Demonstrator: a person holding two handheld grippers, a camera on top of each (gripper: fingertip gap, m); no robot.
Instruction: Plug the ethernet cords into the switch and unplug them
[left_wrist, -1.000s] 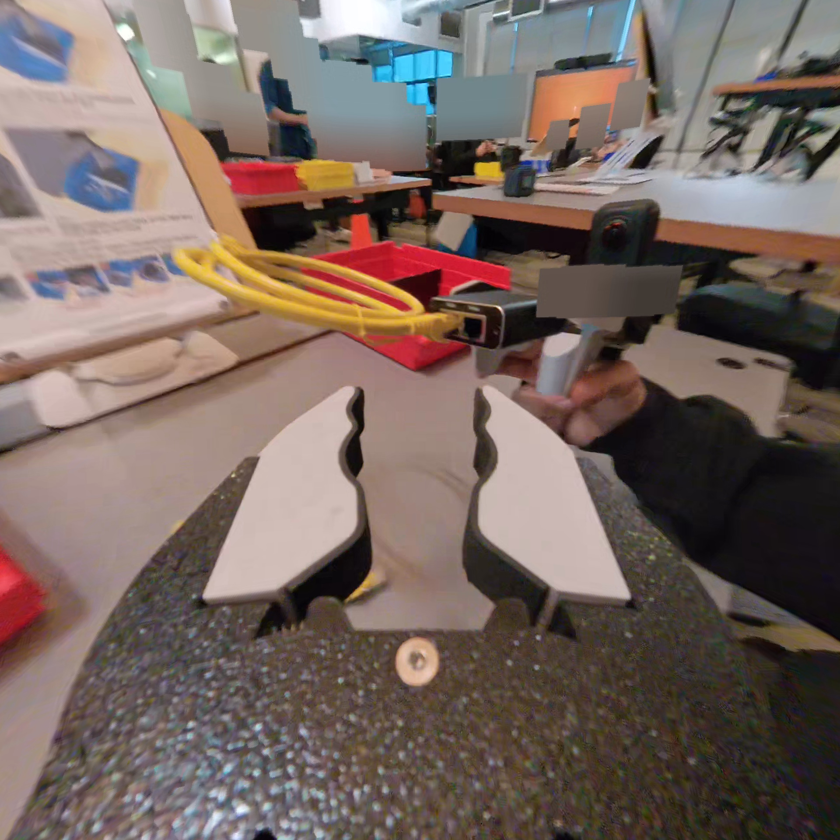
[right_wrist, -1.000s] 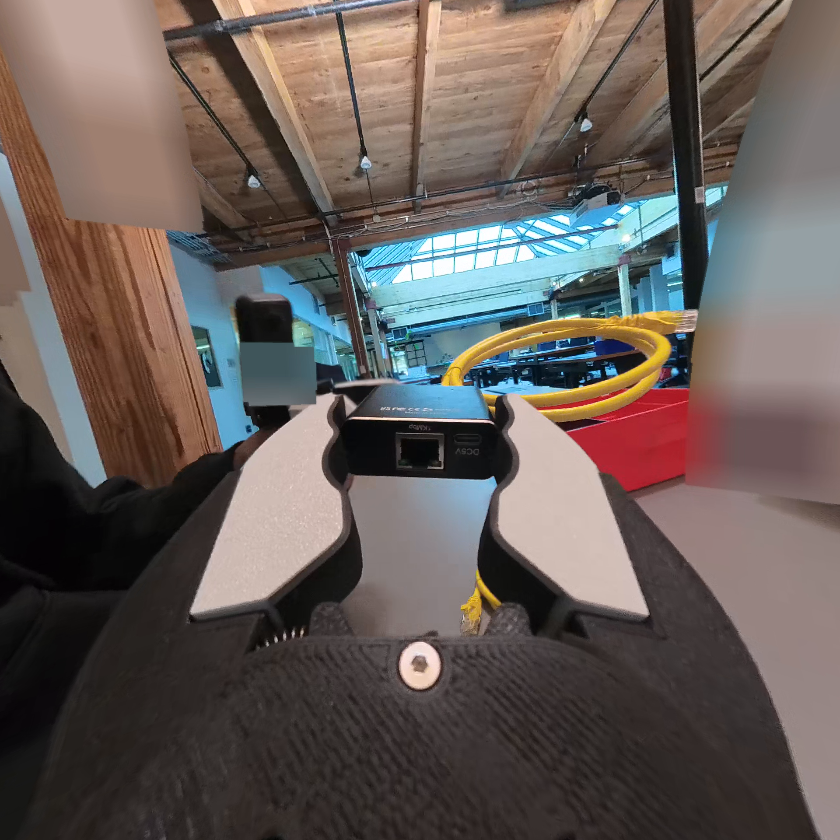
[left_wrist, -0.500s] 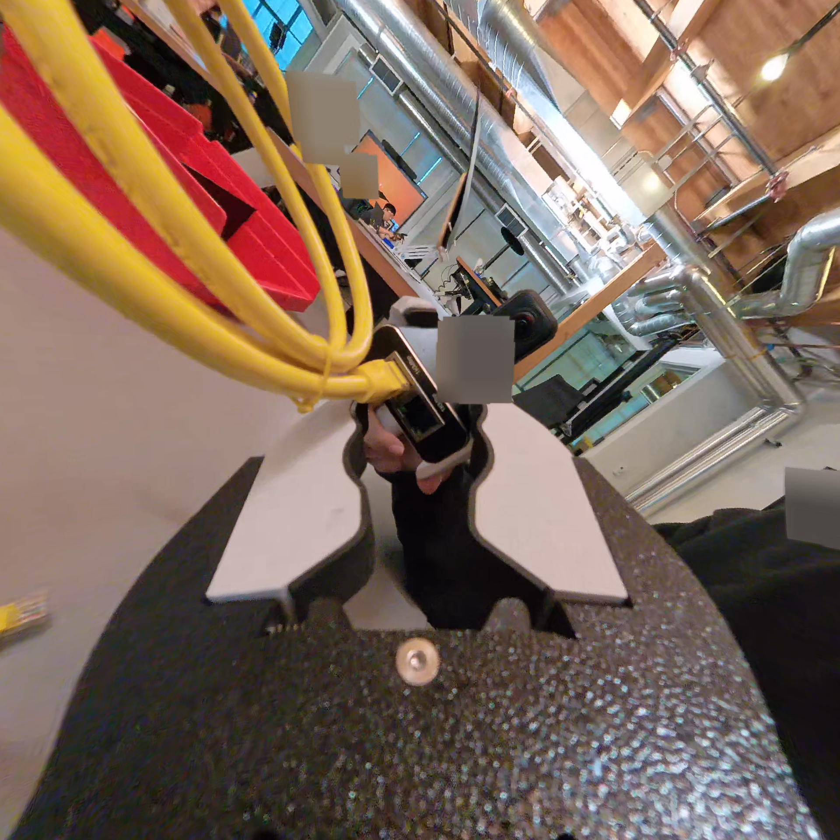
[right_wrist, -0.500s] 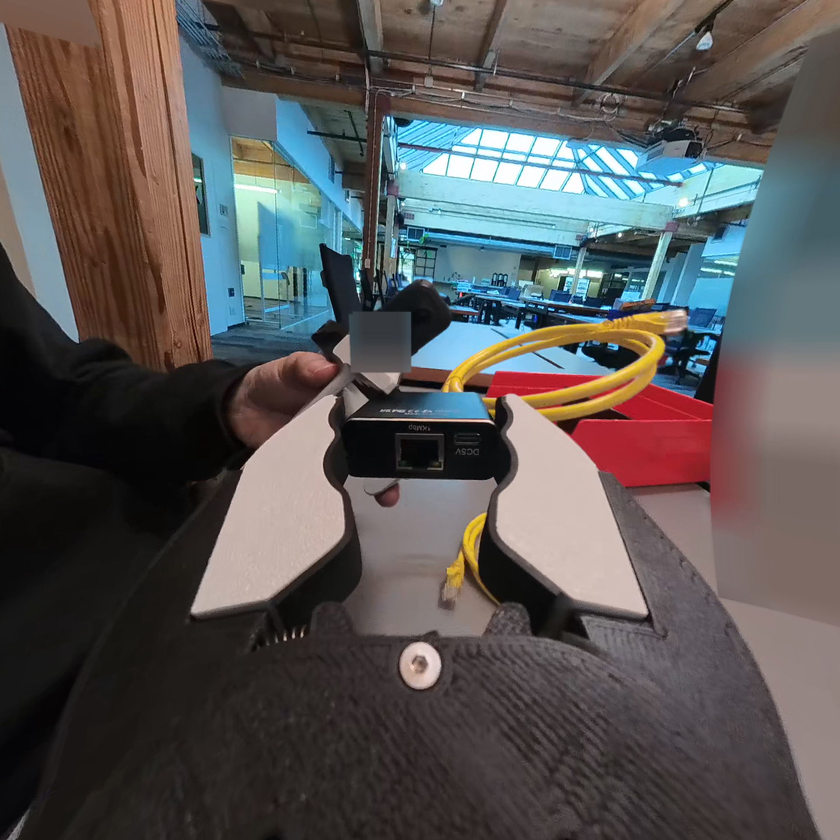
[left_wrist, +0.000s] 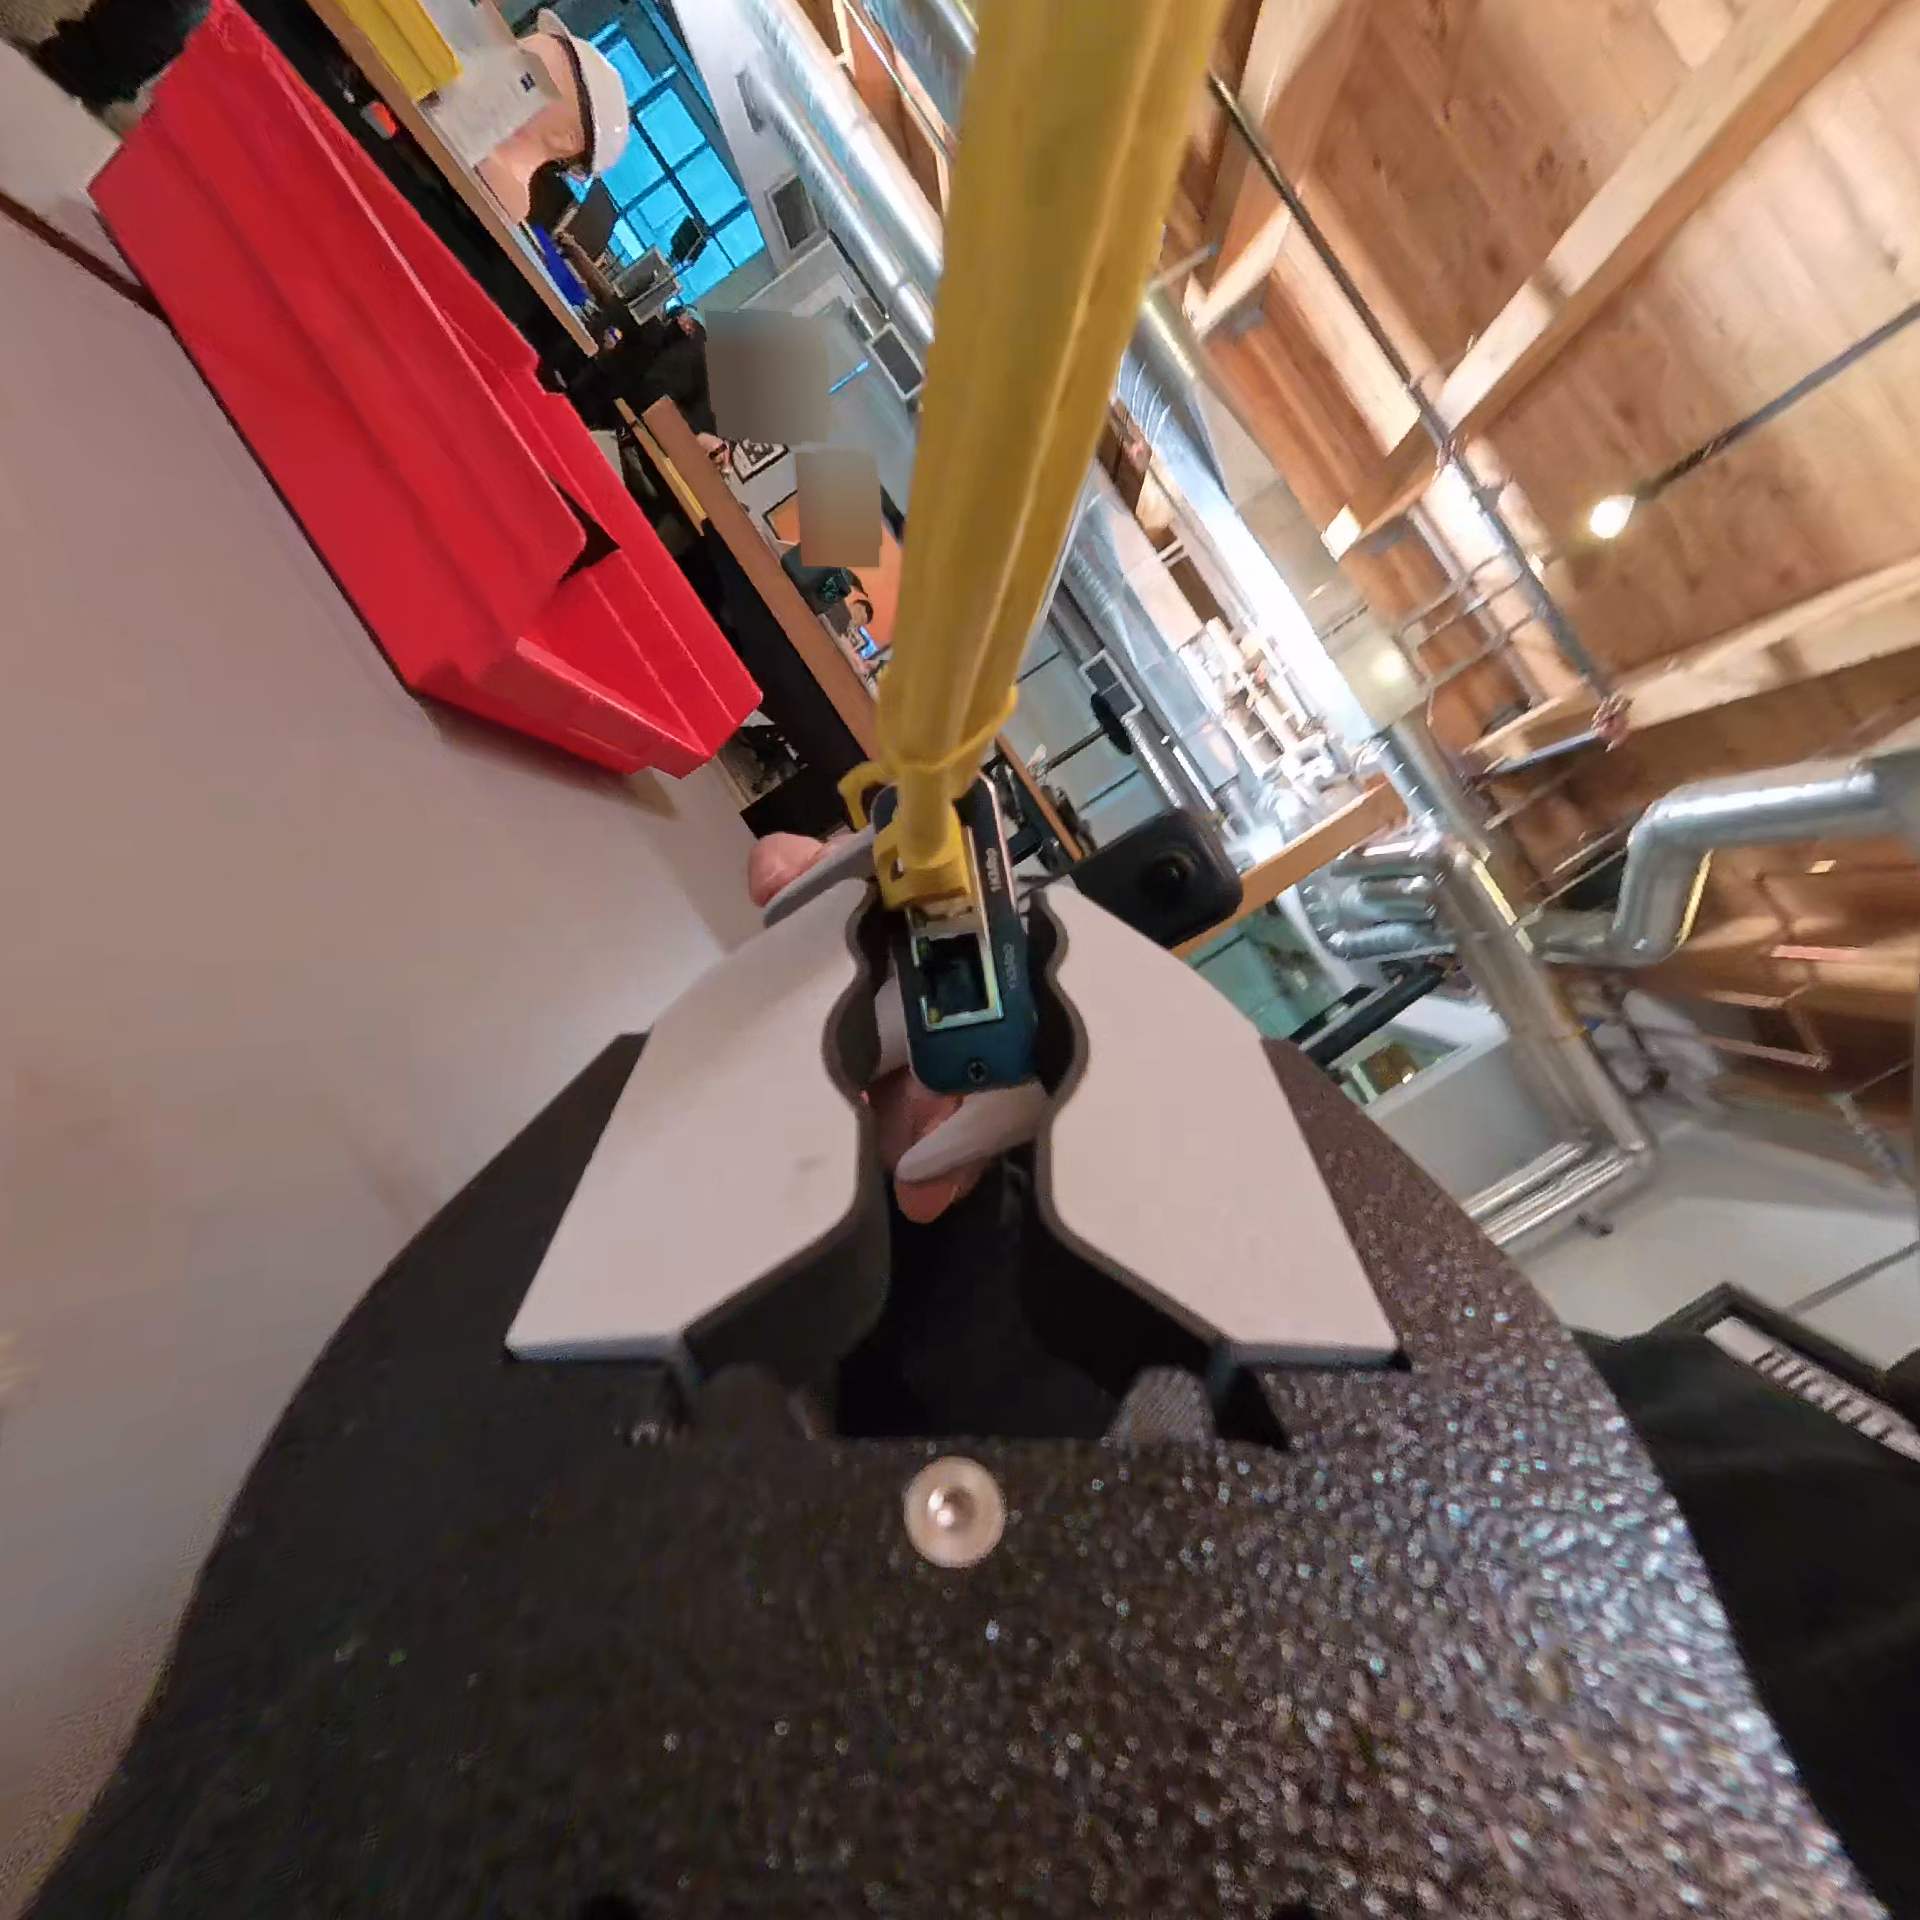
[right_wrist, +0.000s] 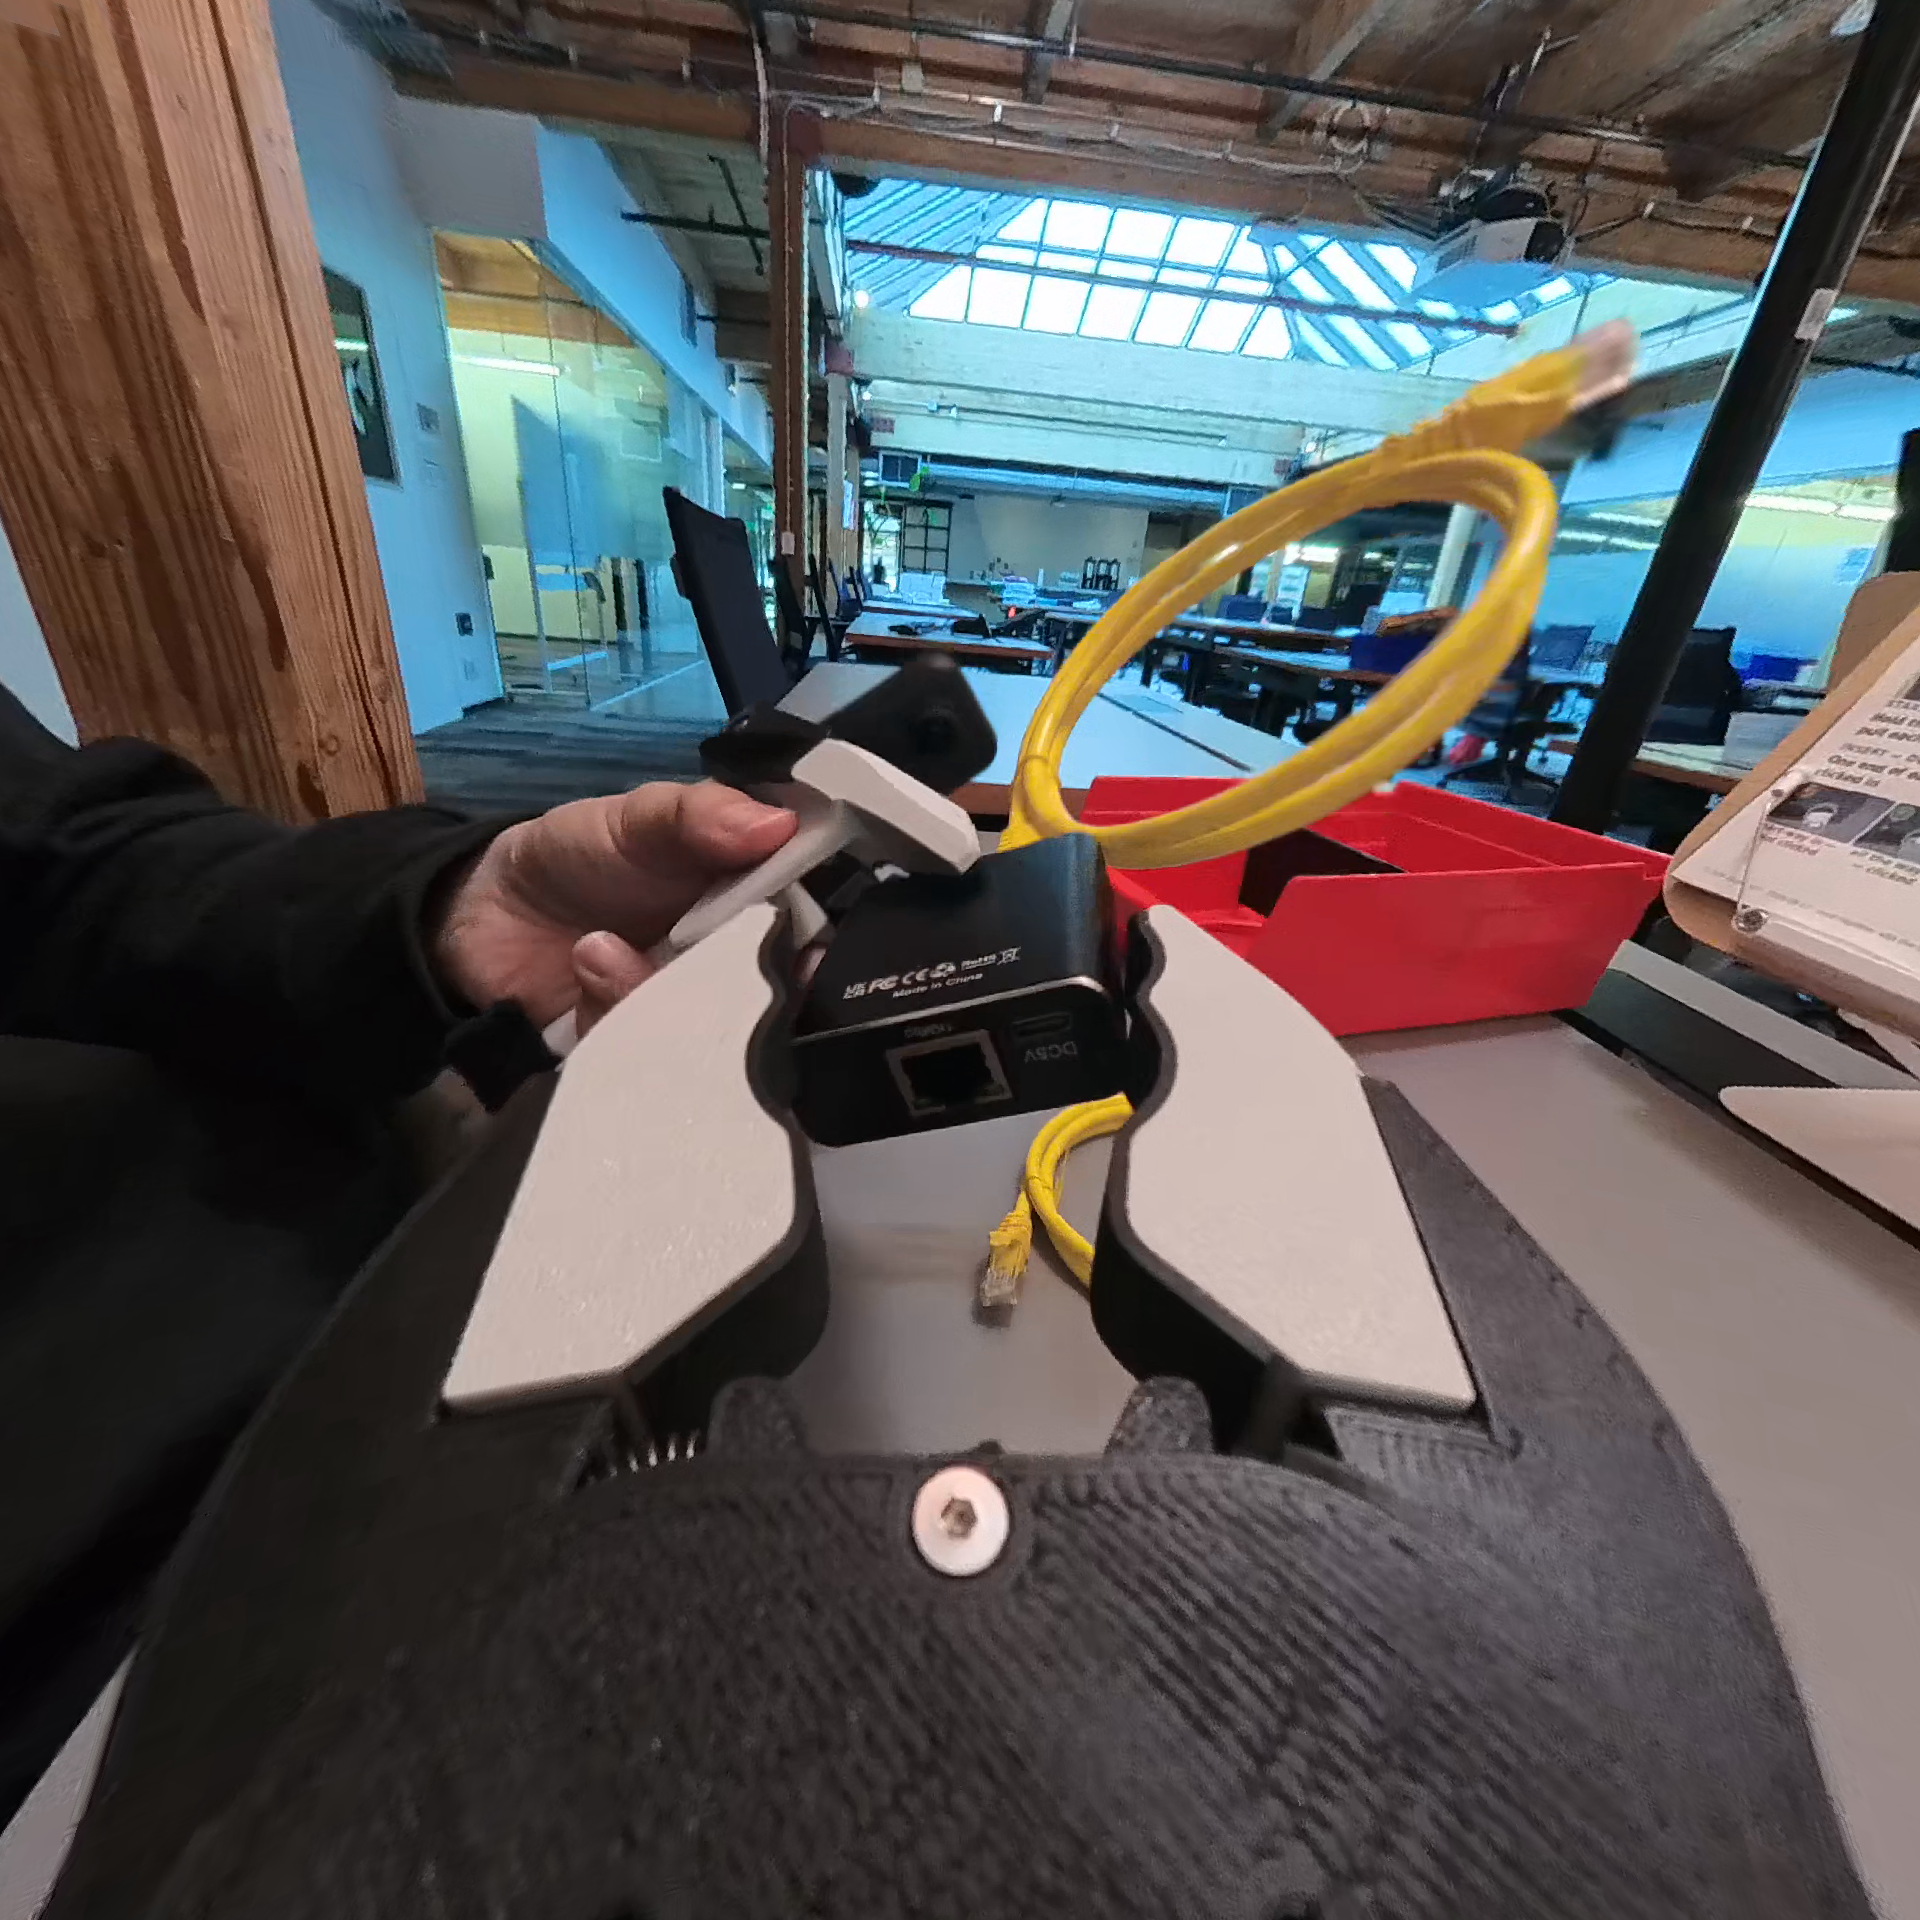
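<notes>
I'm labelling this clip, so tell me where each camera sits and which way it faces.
Left wrist view: on the left gripper, rolled sideways, facing the switch end-on; own fingers and a fingertip show.
Right wrist view: on the right gripper, level, facing the switch it clamps; a hand shows.
Shared: switch, yellow cord, red bin.

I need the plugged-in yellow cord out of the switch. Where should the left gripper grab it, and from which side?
Take the yellow plug boot just outside the switch, not the coil. Come head-on at the port face, where the boot sticks out; the right gripper clamps the switch.
</notes>
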